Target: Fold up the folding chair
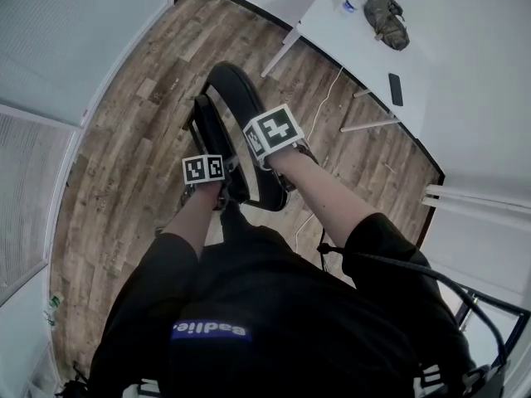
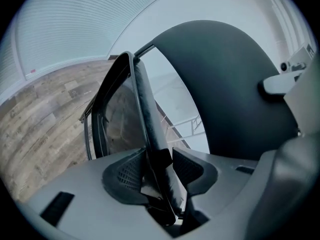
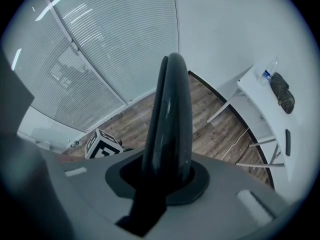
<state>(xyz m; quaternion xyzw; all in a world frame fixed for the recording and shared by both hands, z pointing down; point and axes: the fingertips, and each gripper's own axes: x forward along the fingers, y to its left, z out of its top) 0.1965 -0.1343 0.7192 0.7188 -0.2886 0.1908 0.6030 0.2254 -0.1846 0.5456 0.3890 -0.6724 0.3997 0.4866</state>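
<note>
1. Position of the folding chair [image 1: 241, 110]: I see it standing on the wooden floor [image 1: 124, 148], about midway between the floor's left edge along the blinds and its far right edge. At that far right edge stands the white surface [image 1: 448, 48]. The chair is well apart from that surface. Its black padded panel and its thinner black frame [image 1: 202, 121] lie close together, nearly parallel.

2. Left hand-held gripper [image 2: 160, 170]: its jaws stand narrow and clamp the thin black frame bar. The bar runs up and away between the two ribbed pads [image 2: 126, 173]. In the left gripper view the padded panel [image 2: 235, 89] rises just to the right of the bar. From the head view this gripper's marker cube [image 1: 203, 170] sits at the near, left side of the chair.

3. Right hand-held gripper [image 3: 167, 173]: it points steeply down, jaws narrow and closed on the rounded edge of the padded panel [image 3: 170, 114], which stands upright between them. Its marker cube [image 1: 272, 131] sits over the right side of the chair.

4. Both hand-held grippers grip the chair side by side, near each other.

5. On the surface lie a camouflage pouch [image 1: 387, 19], a dark phone [image 1: 396, 89] and a bottle [image 1: 350, 5].
</note>
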